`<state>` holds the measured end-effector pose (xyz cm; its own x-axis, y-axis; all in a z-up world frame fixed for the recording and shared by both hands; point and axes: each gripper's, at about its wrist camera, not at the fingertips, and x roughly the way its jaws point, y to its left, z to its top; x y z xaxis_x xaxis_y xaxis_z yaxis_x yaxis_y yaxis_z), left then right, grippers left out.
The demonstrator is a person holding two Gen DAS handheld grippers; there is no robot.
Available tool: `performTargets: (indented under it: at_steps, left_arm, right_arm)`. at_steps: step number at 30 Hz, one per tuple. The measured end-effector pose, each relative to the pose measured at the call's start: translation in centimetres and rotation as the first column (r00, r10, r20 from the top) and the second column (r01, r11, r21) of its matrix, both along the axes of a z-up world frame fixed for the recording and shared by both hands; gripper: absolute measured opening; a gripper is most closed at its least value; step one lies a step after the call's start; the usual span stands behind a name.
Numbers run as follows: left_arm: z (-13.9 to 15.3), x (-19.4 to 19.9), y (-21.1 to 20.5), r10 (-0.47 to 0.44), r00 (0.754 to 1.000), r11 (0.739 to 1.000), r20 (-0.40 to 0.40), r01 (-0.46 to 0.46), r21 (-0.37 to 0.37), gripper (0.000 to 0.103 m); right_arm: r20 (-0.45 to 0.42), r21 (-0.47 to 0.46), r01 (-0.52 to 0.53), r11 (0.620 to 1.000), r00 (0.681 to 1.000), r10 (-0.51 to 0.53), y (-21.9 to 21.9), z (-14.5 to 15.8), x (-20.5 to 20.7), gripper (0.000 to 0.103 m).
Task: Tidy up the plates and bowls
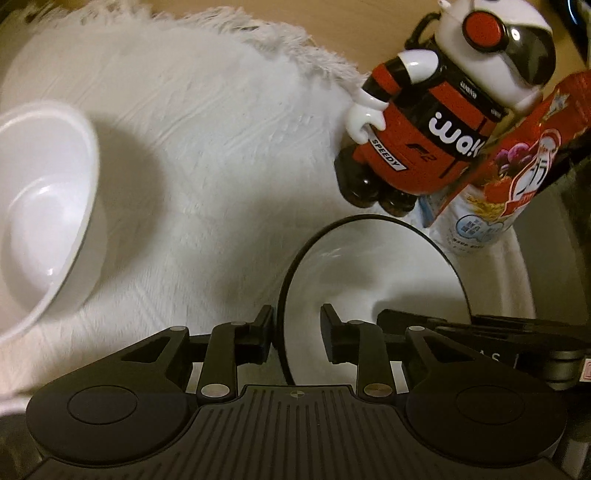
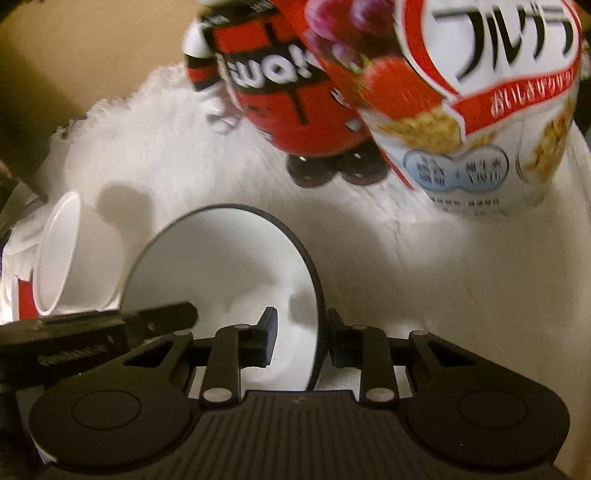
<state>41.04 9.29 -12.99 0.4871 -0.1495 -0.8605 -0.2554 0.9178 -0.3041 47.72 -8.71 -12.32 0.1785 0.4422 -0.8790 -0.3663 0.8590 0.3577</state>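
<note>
A white bowl with a black rim (image 1: 373,280) (image 2: 221,273) sits between both grippers on the white fluffy cloth. My left gripper (image 1: 297,334) straddles its left rim, one finger outside and one inside, with a gap around the rim. My right gripper (image 2: 301,338) straddles its right rim the same way. A second all-white bowl (image 1: 44,206) (image 2: 62,258) stands to the left on the cloth. Each gripper shows in the other's view as a black bar.
A red and white robot-shaped bottle (image 1: 436,122) (image 2: 280,92) stands behind the bowls. A cereal bag (image 1: 517,166) (image 2: 480,110) leans beside it on the right. The cloth (image 1: 221,147) lies on a wooden table (image 1: 332,14). A red item (image 2: 24,299) shows at far left.
</note>
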Motion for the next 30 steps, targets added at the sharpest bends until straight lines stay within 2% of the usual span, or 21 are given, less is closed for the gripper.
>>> performTargets:
  at_steps: [9,15,20,24,30]
  left_arm:
    - [-1.0,1.4,-0.1,-0.009,1.000,1.000,-0.013,0.009,-0.015,0.033]
    - [-0.8,1.9,-0.6,0.022,0.999,1.000,-0.046,-0.021,0.023,0.033]
    - [1.4,1.0,-0.6,0.018,1.000,1.000,0.000,-0.018,0.024,0.034]
    - [4.0,-0.2,-1.4,0.009,1.000,0.998,0.028,-0.010,0.056,0.035]
    - [7.3,-2.3,-2.6,-0.014,0.999,0.998,0.050,0.011,0.062,0.037]
  right_arm:
    - [-0.013,0.025,-0.026,0.999,1.000,0.027,0.0,-1.1,0.2,0.031]
    - [-0.014,0.008,-0.020,1.000,1.000,0.020,0.8,-1.0,0.1,0.034]
    - [0.011,0.010,-0.033,0.999,0.999,0.033,1.2,0.5,-0.2,0.034]
    - [0.044,0.025,-0.038,0.999,0.998,0.037,1.0,2.5,-1.1,0.034]
    - [0.086,0.071,-0.037,0.997,0.996,0.031,-0.4,5.8,-2.9,0.035]
